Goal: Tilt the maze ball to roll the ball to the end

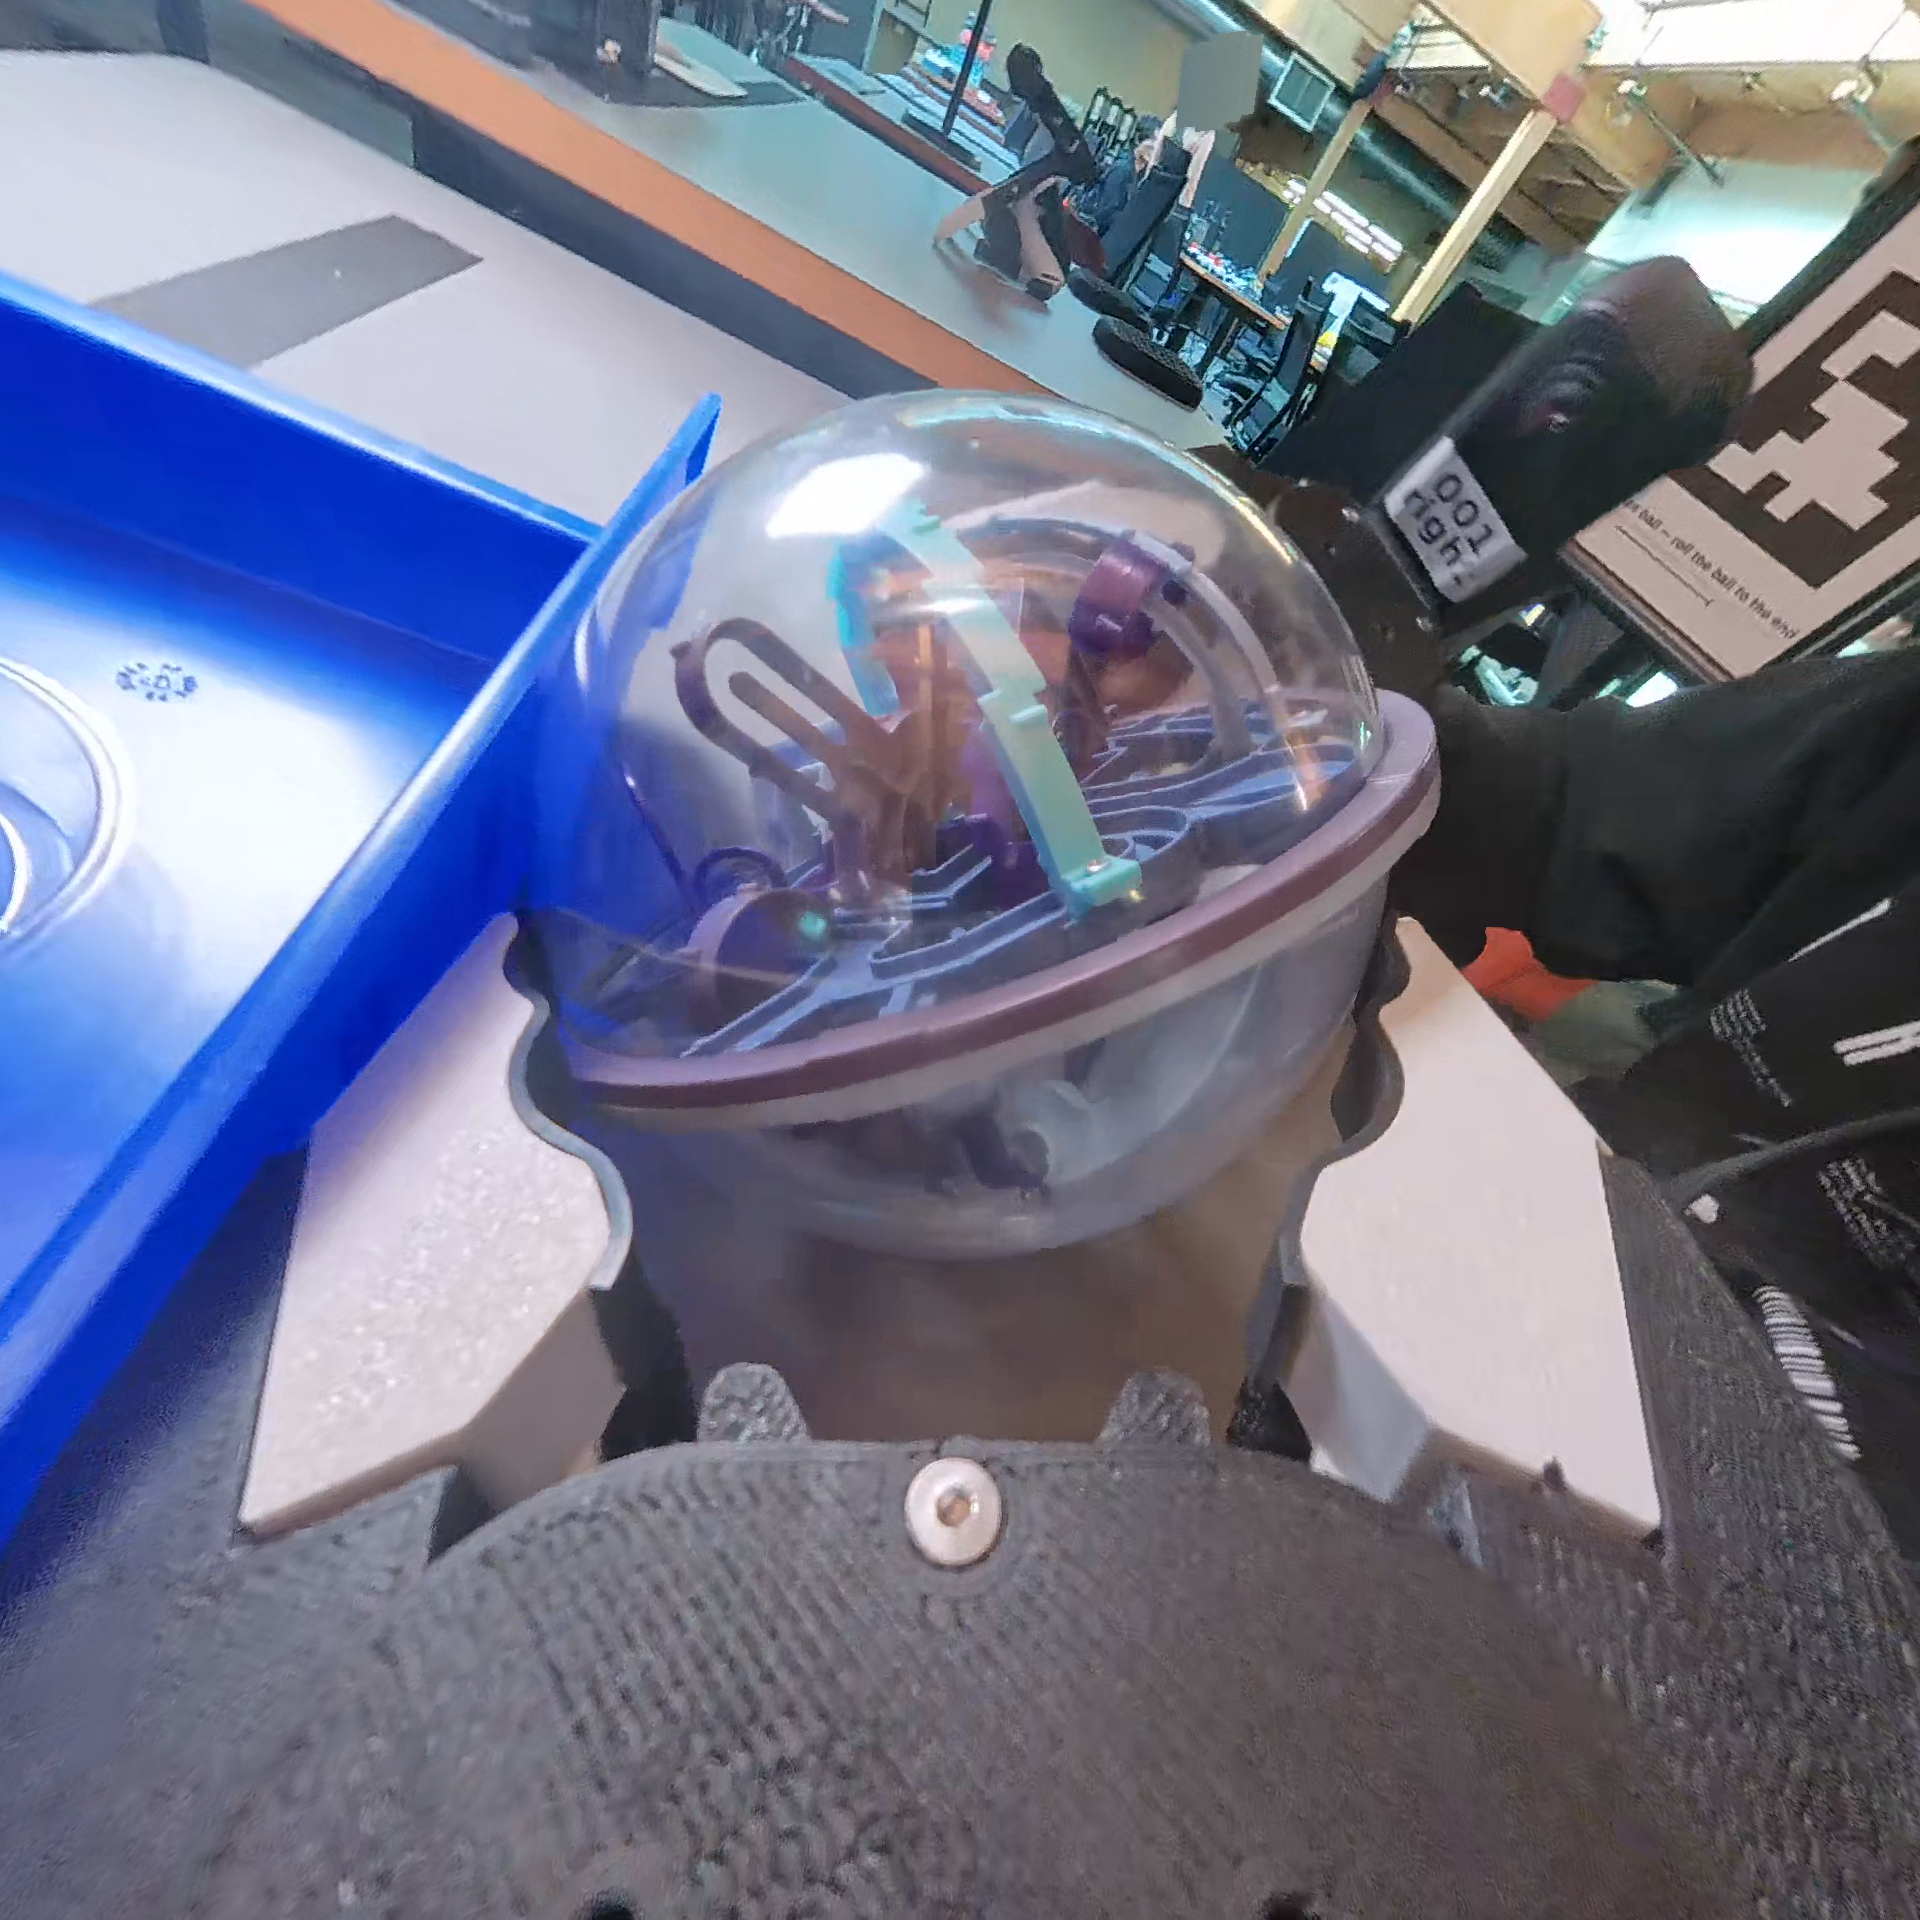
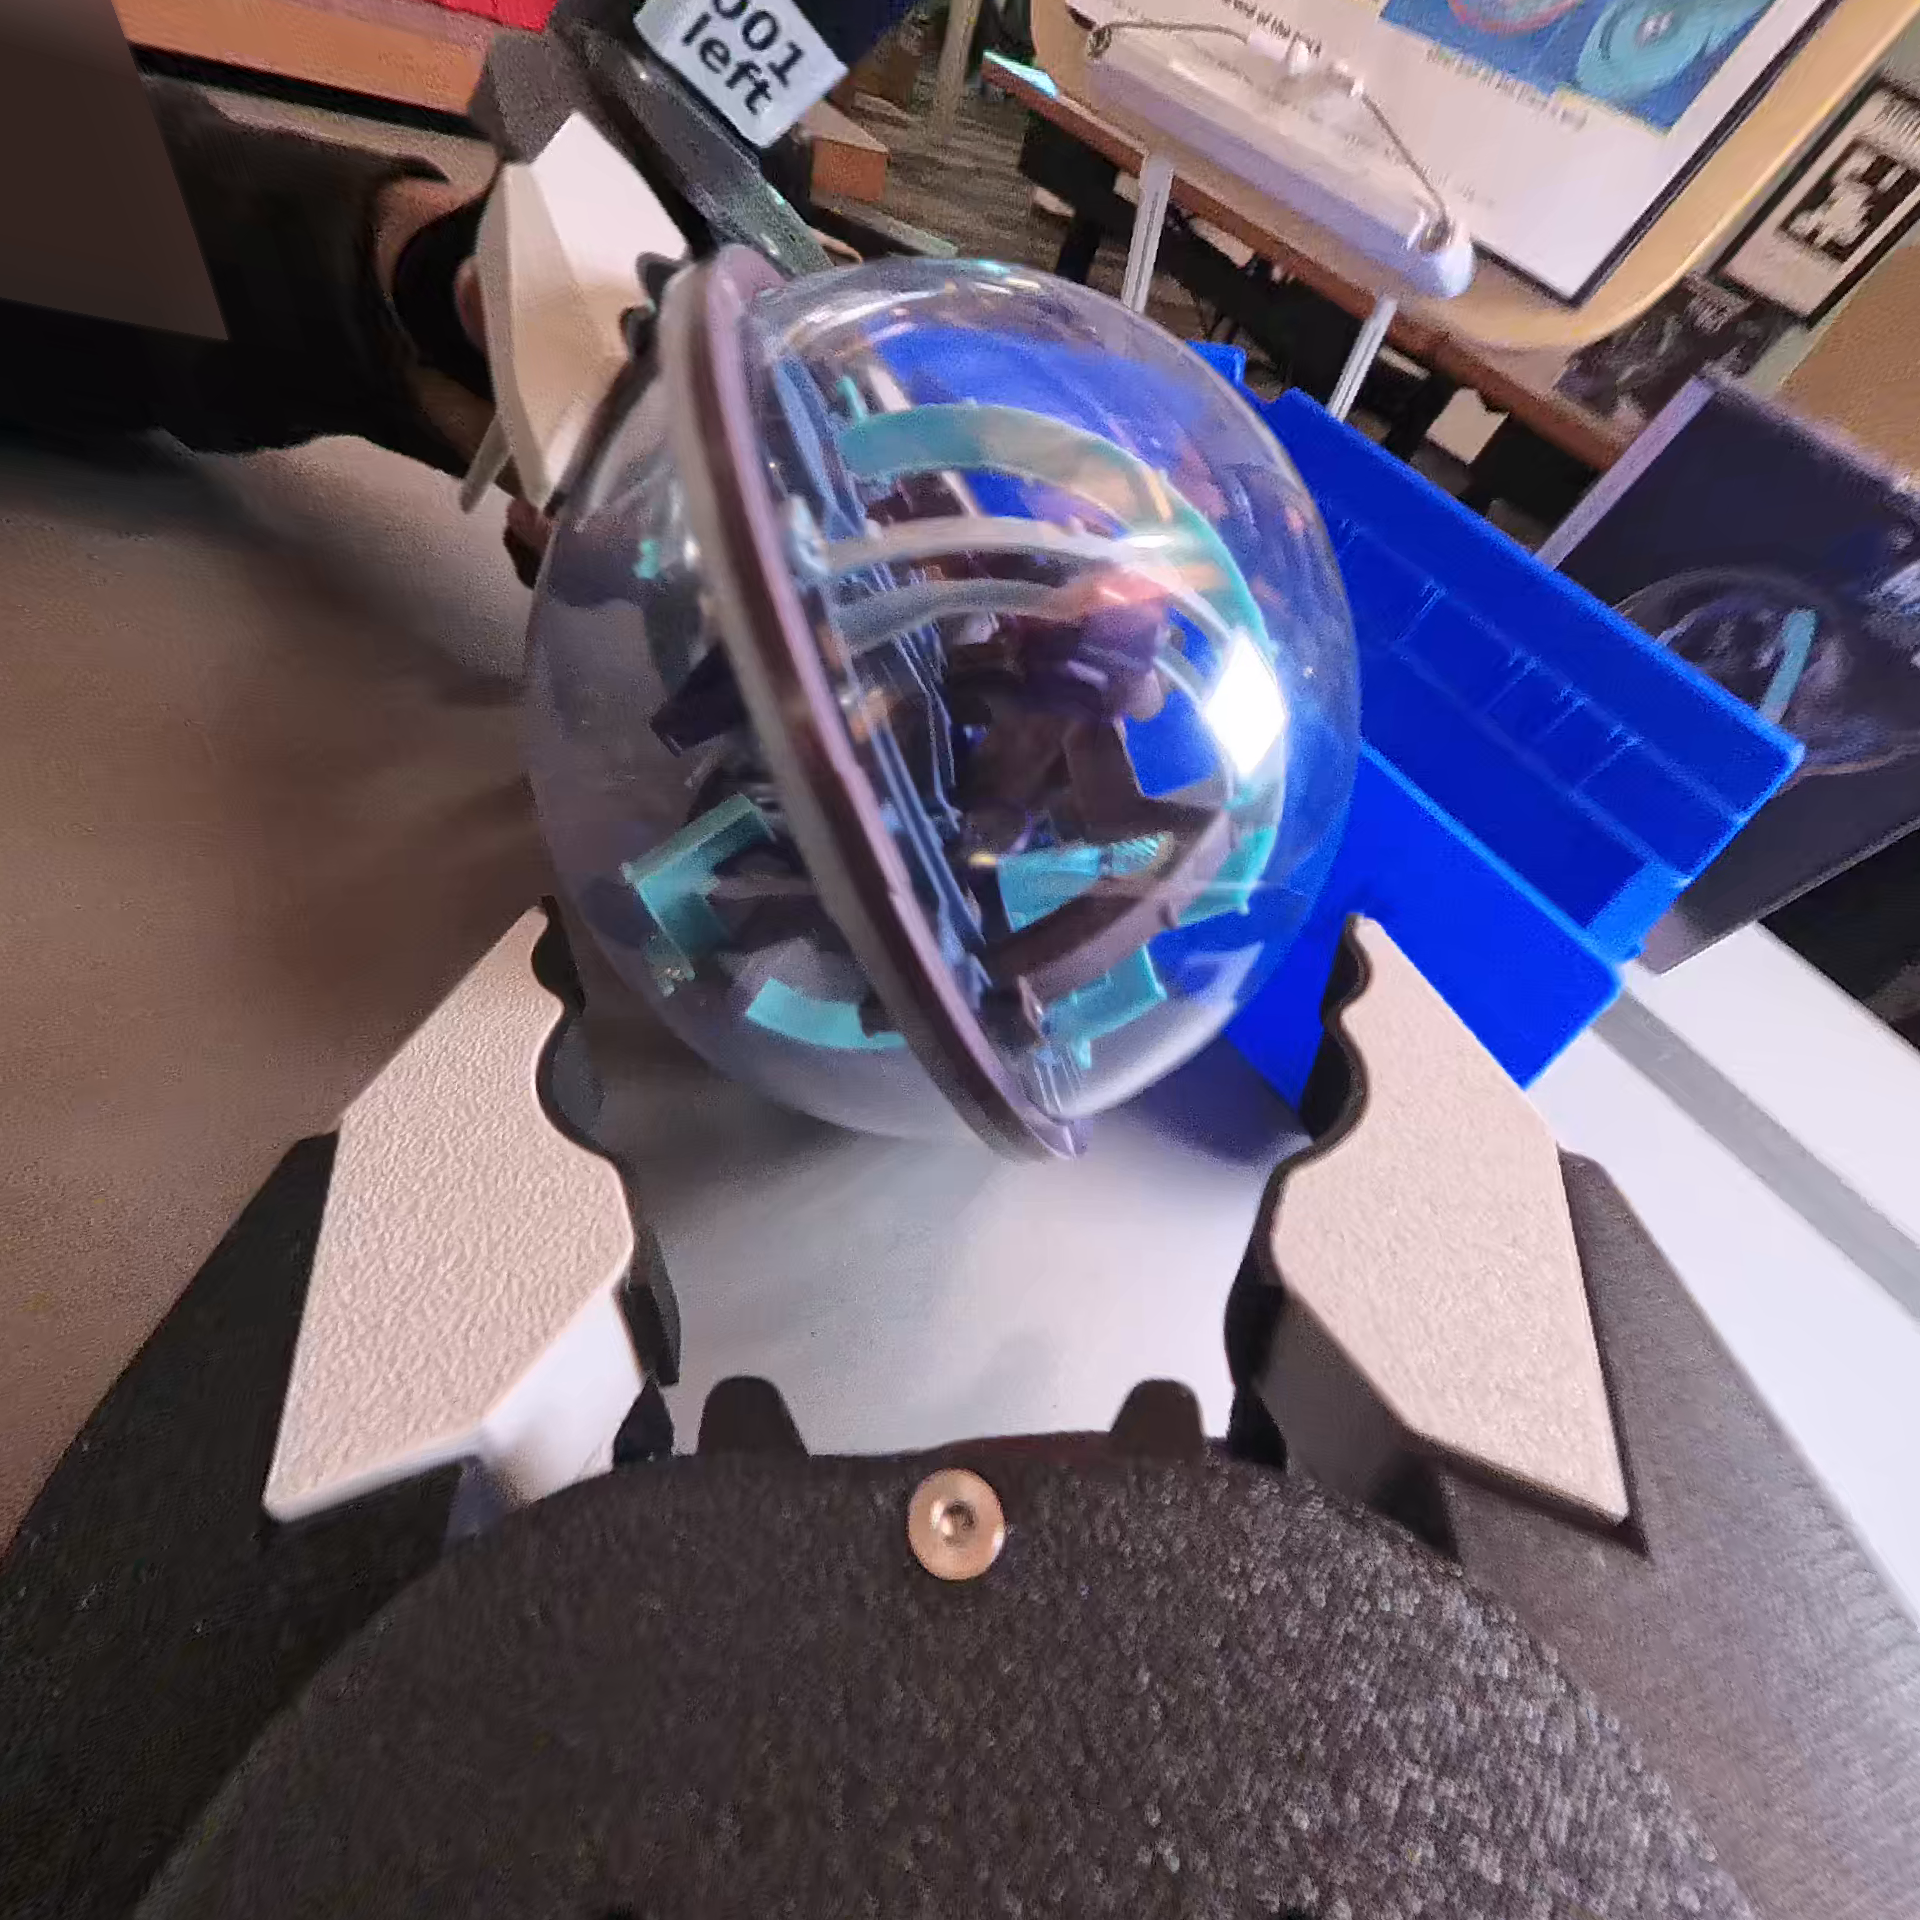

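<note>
Small ball inside maze ball (image 1: 971, 821) hard to make out among purple and teal tracks. Left gripper (image 1: 951, 997) clamps sphere by lower half, lifted off table beside blue tray (image 1: 343, 831). Right gripper (image 2: 951, 997) spread wide, sphere between its tips, contact unclear. White label on each gripper; marker card (image 1: 1808, 447) cut off.

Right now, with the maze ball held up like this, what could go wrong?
1. Only the left tongs hold the maze ball, gripping smooth curved plastic; a sharp tilt might let it slip.
2. The right tongs sit open beside the ball, gripping nothing.
3. The blue bin is close alongside; tilting that way could knock it.
</note>
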`<state>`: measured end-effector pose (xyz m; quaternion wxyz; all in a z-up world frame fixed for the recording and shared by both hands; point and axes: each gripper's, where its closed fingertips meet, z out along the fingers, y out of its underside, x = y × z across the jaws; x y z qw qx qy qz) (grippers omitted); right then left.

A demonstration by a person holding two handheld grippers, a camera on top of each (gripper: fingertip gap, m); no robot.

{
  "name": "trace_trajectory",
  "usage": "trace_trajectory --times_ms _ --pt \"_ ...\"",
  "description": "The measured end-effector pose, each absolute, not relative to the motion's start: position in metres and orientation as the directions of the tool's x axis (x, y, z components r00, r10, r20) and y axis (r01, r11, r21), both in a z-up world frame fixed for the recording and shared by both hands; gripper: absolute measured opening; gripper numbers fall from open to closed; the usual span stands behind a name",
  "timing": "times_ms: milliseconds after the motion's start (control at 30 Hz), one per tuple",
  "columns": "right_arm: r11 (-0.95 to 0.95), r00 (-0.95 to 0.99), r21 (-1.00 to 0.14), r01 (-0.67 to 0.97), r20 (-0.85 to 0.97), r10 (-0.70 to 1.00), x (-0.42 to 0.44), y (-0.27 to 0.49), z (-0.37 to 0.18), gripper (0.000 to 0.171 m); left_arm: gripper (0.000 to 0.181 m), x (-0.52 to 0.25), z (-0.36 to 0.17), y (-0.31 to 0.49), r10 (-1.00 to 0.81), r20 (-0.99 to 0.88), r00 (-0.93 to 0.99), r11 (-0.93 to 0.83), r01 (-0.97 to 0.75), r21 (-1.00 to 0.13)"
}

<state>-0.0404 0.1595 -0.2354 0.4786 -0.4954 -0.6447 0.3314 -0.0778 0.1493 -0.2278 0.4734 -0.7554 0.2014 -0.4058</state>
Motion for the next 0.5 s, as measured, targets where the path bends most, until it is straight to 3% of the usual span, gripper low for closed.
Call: trace_trajectory --times_ms 100,267,500 --pt "0.329 -0.032 -0.886 0.328 0.337 0.941 -0.0459 0.1614 -0.238 0.14 0.148 -0.0741 -0.2287 0.1526 -0.639 0.49 0.593 -0.537 0.113 -0.836" --pt "0.201 -0.03 -0.927 0.317 0.202 0.979 -0.047 0.1628 -0.2396 0.141 0.147 -0.0759 -0.2245 0.1567 -0.571 0.564 0.597 -0.571 0.205 -0.795" --pt "0.054 -0.016 -0.942 0.332 0.051 0.999 -0.0476 0.1628 -0.2431 0.139 0.149 -0.0753 -0.2342 0.1531 -0.678 0.267 0.684 -0.365 0.003 -0.931"
